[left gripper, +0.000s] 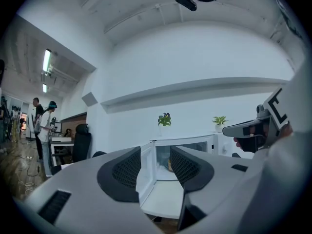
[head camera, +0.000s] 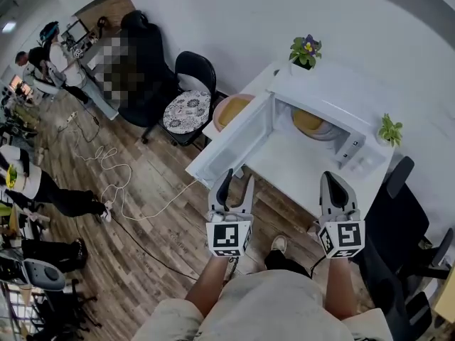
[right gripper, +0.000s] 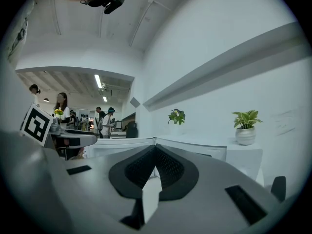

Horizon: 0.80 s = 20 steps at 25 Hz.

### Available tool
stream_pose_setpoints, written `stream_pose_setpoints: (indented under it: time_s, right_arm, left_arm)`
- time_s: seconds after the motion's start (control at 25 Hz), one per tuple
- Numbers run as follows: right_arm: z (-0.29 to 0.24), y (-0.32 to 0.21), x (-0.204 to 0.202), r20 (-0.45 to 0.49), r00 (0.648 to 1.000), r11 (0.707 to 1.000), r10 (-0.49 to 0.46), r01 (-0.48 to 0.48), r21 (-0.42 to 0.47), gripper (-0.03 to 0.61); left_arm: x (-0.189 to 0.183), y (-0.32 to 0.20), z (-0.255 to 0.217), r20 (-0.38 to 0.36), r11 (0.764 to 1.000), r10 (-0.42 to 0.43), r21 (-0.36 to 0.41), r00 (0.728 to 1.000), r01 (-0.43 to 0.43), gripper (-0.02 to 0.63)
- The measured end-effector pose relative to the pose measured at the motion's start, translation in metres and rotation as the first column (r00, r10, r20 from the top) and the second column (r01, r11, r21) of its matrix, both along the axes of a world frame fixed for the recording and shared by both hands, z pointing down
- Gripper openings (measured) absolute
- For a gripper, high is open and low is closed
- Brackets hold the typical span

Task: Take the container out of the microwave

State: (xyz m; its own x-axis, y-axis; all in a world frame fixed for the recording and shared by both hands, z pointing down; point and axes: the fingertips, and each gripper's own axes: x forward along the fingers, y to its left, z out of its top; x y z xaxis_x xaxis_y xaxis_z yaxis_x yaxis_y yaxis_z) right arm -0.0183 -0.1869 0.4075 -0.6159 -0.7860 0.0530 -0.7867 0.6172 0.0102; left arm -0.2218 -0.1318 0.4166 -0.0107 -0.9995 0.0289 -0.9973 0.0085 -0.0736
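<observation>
"Left hand-held gripper (head camera: 237, 177), how are its jaws standing?"
"They are gaping apart with nothing between them. It is hovering in front of the microwave (head camera: 334, 91), near the free edge of the open door (head camera: 227, 144)."
"And the right hand-held gripper (head camera: 331, 177)?"
"It is pressing its jaws together on nothing, and it is also hovering in front of the microwave, toward the control-panel side."
"Where is the container (head camera: 309, 121) sitting?"
"It is sitting inside the microwave, round and yellowish, well apart from both hand-held grippers. The left gripper view is looking at it through the gap between the jaws."
"What else is showing?"
"The microwave is standing on a white bench (head camera: 284, 165). A flowering plant (head camera: 306, 50) is standing at the microwave's far hinge-side corner, and a green plant (head camera: 389, 128) is standing just beside its panel side"
</observation>
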Motion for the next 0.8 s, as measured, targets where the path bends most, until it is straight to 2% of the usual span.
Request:
stream_pose_setpoints:
  time_s: [0.36,0.8]
  right_arm:
    - [0.002,-0.065,0.037,0.039,0.997,0.998,0.062,-0.062,-0.013,0.015]
    - [0.01,-0.096,0.078,0.055,0.985,0.987,0.161,-0.159,-0.036,0.015]
  left_arm:
    - [0.035,-0.08,-0.005,0.036,0.998,0.063,-0.015,0.997,-0.063,0.193]
    - [0.082,-0.142,-0.002,0.05,0.983,0.184,-0.032,0.982,-0.183,0.193]
